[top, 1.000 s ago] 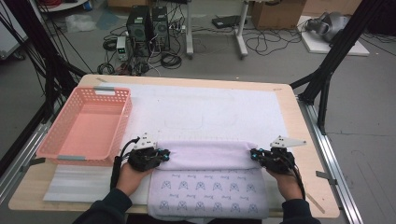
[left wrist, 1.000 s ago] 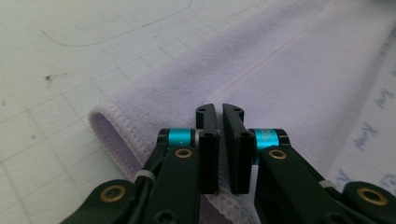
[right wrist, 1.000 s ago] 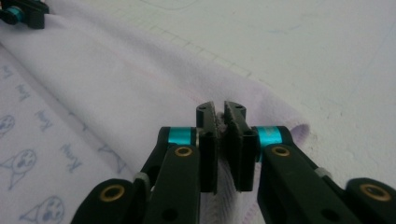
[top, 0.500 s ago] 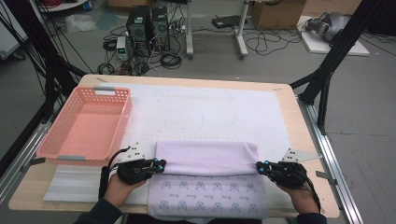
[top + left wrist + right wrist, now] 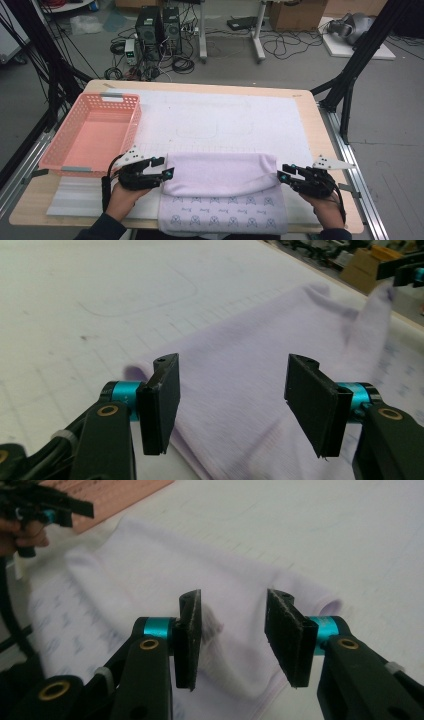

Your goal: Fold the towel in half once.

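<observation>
The lavender cloth [image 5: 220,192] lies near the front edge of the tabletop [image 5: 305,107], on a white mat [image 5: 220,117], with its far part doubled back toward the person so that a plain band covers the upper half and the printed side shows below. The step in hand looks like the release after that fold: both pairs of jaws have just been opening, and in each gripper view the pads stand apart with cloth beneath them but nothing pinched. The left gripper [image 5: 167,173] sits at the left end of the folded band, its hand [image 5: 120,197] low and the tool lying roughly level, pointing inward across the cloth. The right gripper [image 5: 282,176] mirrors it at the right end, just clear of the corner, its hand [image 5: 320,205] likewise low. In the left gripper view [image 5: 232,400] the fold's edge runs under the jaws; the right gripper view [image 5: 232,635] shows the rounded corner just ahead. The next move probably calls for drawing both tools clear without dragging the fabric, then taking 2 fresh corners for another fold, perhaps before the pink basket [image 5: 92,135] at the left.
</observation>
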A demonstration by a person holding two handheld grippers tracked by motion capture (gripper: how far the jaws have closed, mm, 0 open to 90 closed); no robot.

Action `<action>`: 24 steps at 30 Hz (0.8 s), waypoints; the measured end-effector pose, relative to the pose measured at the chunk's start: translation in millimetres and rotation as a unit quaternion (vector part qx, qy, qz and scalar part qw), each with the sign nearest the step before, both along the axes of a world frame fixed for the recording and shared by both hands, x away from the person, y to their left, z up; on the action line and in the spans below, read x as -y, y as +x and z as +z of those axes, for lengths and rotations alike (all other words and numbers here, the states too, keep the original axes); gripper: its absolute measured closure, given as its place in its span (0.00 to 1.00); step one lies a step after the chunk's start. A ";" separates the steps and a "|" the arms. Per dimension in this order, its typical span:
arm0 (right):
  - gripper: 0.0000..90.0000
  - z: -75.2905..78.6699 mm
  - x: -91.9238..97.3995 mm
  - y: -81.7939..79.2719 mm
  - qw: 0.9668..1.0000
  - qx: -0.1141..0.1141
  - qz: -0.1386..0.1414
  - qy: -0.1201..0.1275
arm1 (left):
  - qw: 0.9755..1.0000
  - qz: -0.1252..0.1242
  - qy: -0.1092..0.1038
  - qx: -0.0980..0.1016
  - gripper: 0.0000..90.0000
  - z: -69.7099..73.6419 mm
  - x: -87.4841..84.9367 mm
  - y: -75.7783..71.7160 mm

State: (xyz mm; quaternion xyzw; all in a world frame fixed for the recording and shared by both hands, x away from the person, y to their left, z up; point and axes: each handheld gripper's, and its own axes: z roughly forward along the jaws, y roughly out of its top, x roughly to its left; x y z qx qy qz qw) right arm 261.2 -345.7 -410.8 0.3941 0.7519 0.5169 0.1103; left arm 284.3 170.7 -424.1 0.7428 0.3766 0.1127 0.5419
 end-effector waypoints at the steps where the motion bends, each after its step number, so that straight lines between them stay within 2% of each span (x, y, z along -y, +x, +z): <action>1: 0.64 0.2 -1.2 5.0 1.000 0.005 -0.007 0.001 | 1.000 0.006 -0.001 0.000 0.44 1.2 -0.6 4.8; 3: 0.64 1.1 -2.9 13.2 0.999 0.015 -0.027 0.016 | 1.000 0.014 -0.001 0.002 0.44 3.3 -1.4 14.8; 5: 0.63 1.5 -3.6 22.5 0.998 0.023 -0.052 0.009 | 1.000 0.026 0.000 0.003 0.45 2.0 -1.4 25.8; 7: 0.60 -3.7 -8.7 35.9 0.996 0.017 -0.073 -0.054 | 0.999 0.037 0.010 -0.008 0.44 -3.1 0.0 37.6; 10: 0.52 -20.2 -17.4 54.0 0.990 -0.014 -0.088 -0.110 | 0.998 0.042 0.032 -0.022 0.44 -12.8 5.9 50.5; 12: 0.50 -28.7 -21.2 62.5 0.988 -0.037 -0.088 -0.121 | 0.997 0.046 0.044 -0.034 0.44 -19.4 9.8 57.8; 14: 0.49 -34.2 -23.2 67.0 0.986 -0.046 -0.087 -0.137 | 0.996 0.046 0.059 -0.043 0.43 -24.4 14.0 62.9; 15: 0.51 -36.1 -23.3 68.2 0.985 -0.052 -0.087 -0.139 | 0.996 0.045 0.070 -0.041 0.43 -26.7 16.4 64.6; 16: 0.54 -37.6 -23.6 68.6 0.985 -0.052 -0.088 -0.143 | 0.994 0.044 0.085 -0.049 0.43 -27.7 19.6 66.3; 17: 0.60 -37.9 -23.1 68.8 0.984 -0.045 -0.089 -0.146 | 0.994 0.042 0.088 -0.050 0.44 -27.8 20.9 66.6; 19: 0.86 -36.8 -20.7 69.5 0.985 -0.039 -0.081 -0.148 | 0.994 0.036 0.091 -0.055 0.46 -27.6 21.9 66.8; 20: 0.86 -36.1 -20.9 69.2 0.982 -0.030 -0.094 -0.163 | 0.994 0.038 0.092 -0.055 0.47 -27.7 22.3 66.4; 22: 0.87 -36.4 -22.0 69.6 0.980 -0.026 -0.108 -0.163 | 0.993 0.039 0.097 -0.054 0.47 -27.6 22.5 66.0; 23: 0.84 -36.1 -22.8 69.0 0.980 -0.024 -0.110 -0.166 | 0.993 0.037 0.098 -0.055 0.47 -27.7 23.0 65.9; 24: 0.77 -35.4 -23.3 68.2 0.977 -0.021 -0.118 -0.174 | 0.993 0.035 0.101 -0.054 0.47 -27.8 23.5 65.7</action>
